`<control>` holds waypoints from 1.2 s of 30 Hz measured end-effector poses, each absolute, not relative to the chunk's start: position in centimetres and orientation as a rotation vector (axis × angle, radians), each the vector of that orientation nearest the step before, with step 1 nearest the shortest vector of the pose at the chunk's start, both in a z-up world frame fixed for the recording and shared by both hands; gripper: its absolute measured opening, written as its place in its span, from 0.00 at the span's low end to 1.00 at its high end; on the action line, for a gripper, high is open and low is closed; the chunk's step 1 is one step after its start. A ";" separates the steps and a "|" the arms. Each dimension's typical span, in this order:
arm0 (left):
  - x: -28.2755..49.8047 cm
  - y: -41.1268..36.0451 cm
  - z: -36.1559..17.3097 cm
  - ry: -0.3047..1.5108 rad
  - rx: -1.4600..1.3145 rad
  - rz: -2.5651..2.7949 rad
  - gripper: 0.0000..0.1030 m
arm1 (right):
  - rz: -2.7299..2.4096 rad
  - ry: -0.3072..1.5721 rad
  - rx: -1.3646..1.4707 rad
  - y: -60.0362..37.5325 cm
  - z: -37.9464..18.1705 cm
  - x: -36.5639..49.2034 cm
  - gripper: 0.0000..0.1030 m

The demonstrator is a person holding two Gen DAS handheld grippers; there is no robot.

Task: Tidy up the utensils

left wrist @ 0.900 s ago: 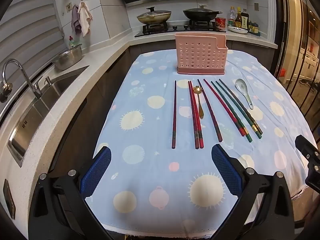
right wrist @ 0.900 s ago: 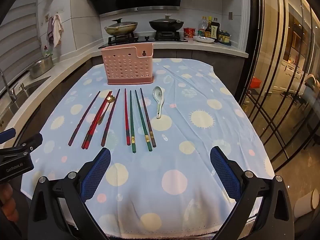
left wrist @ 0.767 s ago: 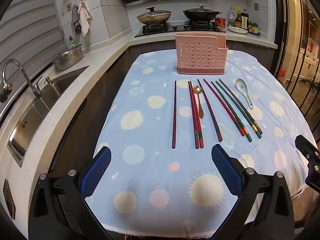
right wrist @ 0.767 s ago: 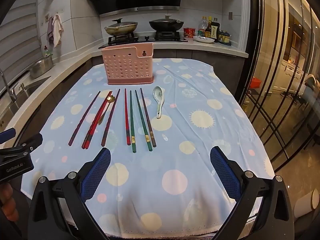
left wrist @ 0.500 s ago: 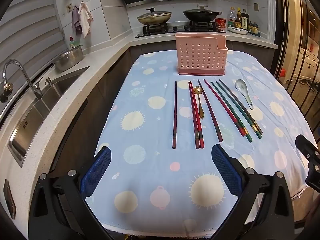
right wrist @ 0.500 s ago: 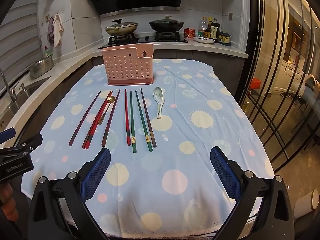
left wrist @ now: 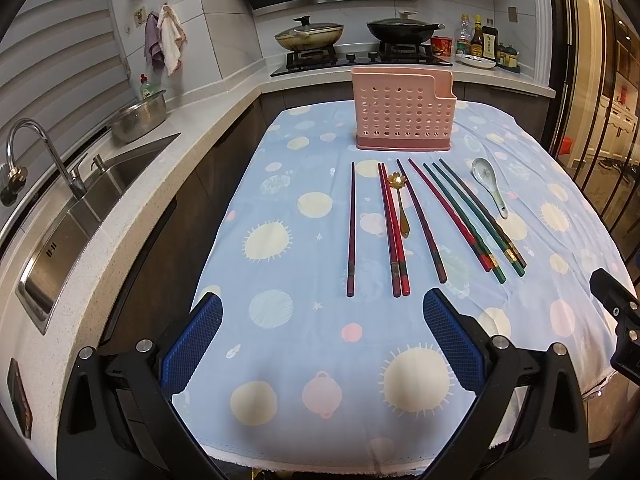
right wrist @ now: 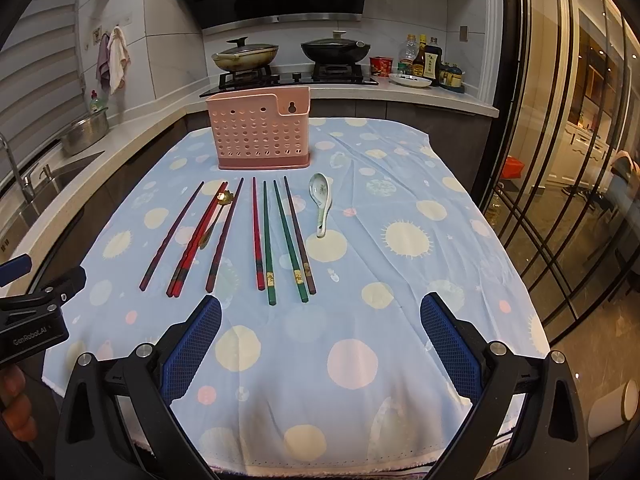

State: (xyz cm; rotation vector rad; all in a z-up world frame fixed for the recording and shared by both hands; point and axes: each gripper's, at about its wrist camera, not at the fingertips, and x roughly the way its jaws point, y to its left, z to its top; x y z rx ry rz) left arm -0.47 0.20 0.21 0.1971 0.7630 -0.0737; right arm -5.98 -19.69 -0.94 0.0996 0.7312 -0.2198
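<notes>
Lettering "GenRobot.AI" shows on left tool (right wrist: 30, 316) body. Chopsticks (left wrist: 400, 232) and spoons lie ahead of both tools, untouched. Left tool and right tool (right wrist: 320, 334) both spread, holding nothing.

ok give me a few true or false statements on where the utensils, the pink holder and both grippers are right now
1. The pink holder stands upright beyond the chopsticks. True.
2. The left gripper is shut on a chopstick. False: it is open and holds nothing.
3. The ceramic spoon lies right of the chopsticks. True.
4. The gold spoon is in the holder. False: it lies on the tablecloth among the chopsticks.
5. The right gripper is open. True.
</notes>
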 end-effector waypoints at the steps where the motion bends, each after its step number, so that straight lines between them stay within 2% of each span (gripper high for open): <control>1: -0.4 0.1 0.2 0.764 0.198 -0.071 0.93 | -0.220 0.731 0.100 -19.7 -0.9 -5.8 0.93; 36: -0.1 0.3 0.4 0.761 0.208 -0.071 0.93 | -0.216 0.734 0.099 -19.3 -0.7 -5.4 0.93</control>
